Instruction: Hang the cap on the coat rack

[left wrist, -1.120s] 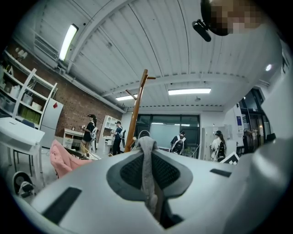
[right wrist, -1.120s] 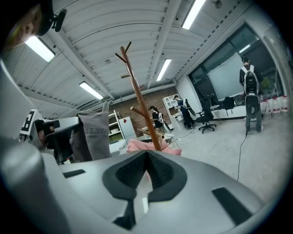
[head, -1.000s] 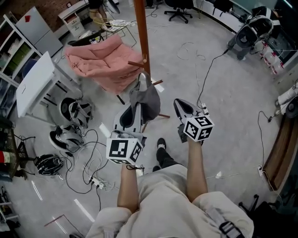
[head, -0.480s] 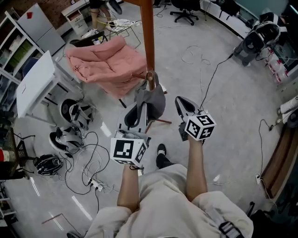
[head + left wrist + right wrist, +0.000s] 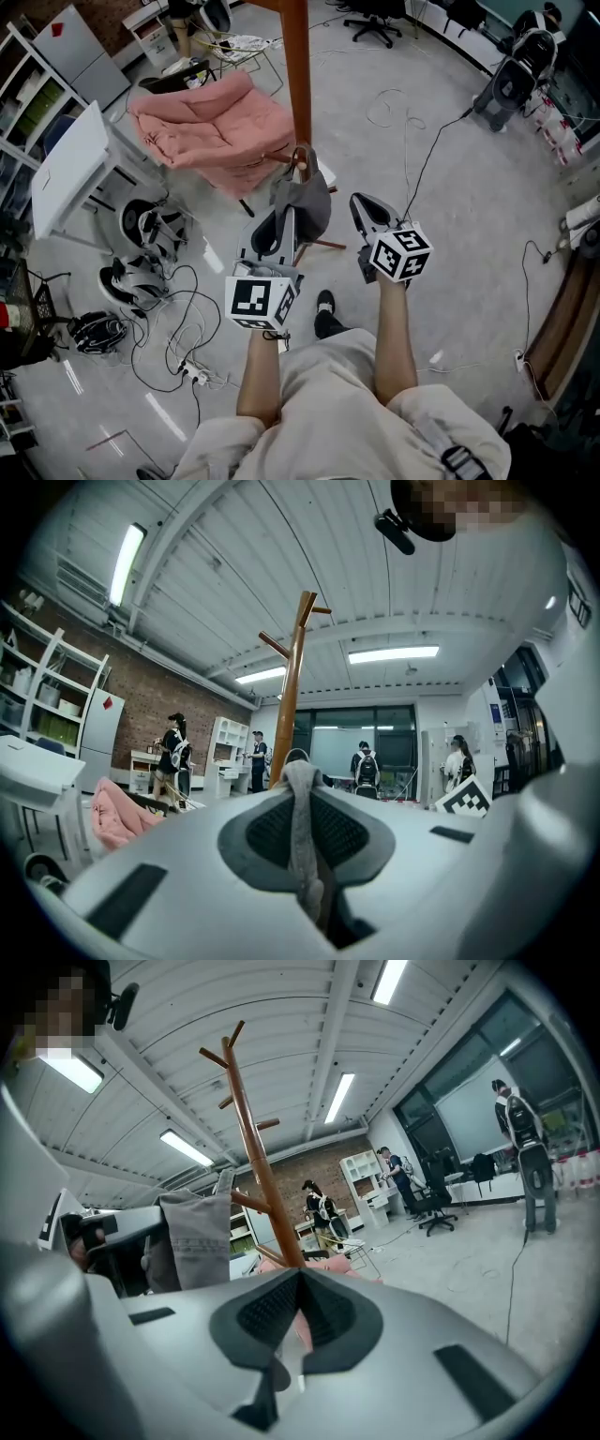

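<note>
The brown wooden coat rack (image 5: 297, 75) stands straight ahead, with short pegs low on its pole. A grey cap (image 5: 306, 201) hangs against the pole, its top at a low peg (image 5: 302, 165); whether it is hooked there I cannot tell. My left gripper (image 5: 283, 219) is shut on the cap's edge, and a strip of grey fabric (image 5: 302, 841) runs between its pads in the left gripper view. My right gripper (image 5: 364, 208) hovers just right of the cap, shut and holding nothing. In the right gripper view the cap (image 5: 193, 1237) hangs left of the pole (image 5: 255, 1162).
A pink cushioned chair (image 5: 216, 127) sits behind the rack, and a white table (image 5: 67, 171) at the left. Headsets (image 5: 145, 225) and tangled cables (image 5: 183, 328) lie on the floor at the left. My shoe (image 5: 324, 314) is near the rack's foot. People (image 5: 174, 752) stand far off.
The cap and my left gripper have come up to the pole, so the cap's top now sits at the low peg. The right gripper has stayed beside it.
</note>
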Action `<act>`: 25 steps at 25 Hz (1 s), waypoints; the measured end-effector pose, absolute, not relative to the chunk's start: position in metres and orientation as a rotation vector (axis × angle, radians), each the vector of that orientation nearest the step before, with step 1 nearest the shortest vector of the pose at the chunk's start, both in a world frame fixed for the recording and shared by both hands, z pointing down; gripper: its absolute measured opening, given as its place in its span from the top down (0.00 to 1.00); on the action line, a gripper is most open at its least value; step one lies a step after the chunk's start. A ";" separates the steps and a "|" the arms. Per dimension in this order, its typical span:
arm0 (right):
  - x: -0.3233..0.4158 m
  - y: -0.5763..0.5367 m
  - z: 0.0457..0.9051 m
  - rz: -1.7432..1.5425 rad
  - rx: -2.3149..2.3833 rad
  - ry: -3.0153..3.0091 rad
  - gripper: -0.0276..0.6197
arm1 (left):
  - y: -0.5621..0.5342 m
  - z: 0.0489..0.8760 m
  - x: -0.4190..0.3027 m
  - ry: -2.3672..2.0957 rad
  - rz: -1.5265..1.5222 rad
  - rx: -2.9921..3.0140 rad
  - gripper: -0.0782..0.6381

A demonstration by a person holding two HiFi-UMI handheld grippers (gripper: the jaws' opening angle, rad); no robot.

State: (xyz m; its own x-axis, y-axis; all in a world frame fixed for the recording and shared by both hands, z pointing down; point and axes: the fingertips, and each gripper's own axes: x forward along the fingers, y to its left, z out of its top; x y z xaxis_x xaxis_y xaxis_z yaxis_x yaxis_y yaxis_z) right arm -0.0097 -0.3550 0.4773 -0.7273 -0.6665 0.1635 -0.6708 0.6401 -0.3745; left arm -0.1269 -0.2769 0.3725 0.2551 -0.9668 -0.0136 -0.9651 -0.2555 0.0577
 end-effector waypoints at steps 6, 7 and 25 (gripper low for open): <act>-0.011 -0.359 0.480 0.655 1.149 -2.833 0.95 | -0.285 0.387 -0.130 -1.888 -0.046 2.438 0.85; -0.010 -0.360 0.481 0.657 1.151 -2.831 0.95 | -0.286 0.389 -0.129 -1.887 -0.042 2.437 0.85; -0.020 -0.369 0.485 0.467 1.106 -2.744 0.95 | -0.307 0.409 -0.134 -1.875 -0.017 2.382 0.85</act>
State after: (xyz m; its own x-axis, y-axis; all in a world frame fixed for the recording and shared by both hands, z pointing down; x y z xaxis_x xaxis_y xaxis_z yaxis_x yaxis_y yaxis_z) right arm -0.0196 -0.3690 0.4851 -0.7182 -0.6502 0.2479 -0.6956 0.6806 -0.2301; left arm -0.1339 -0.3072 0.4092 0.2373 -0.9696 0.0590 -0.9684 -0.2313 0.0931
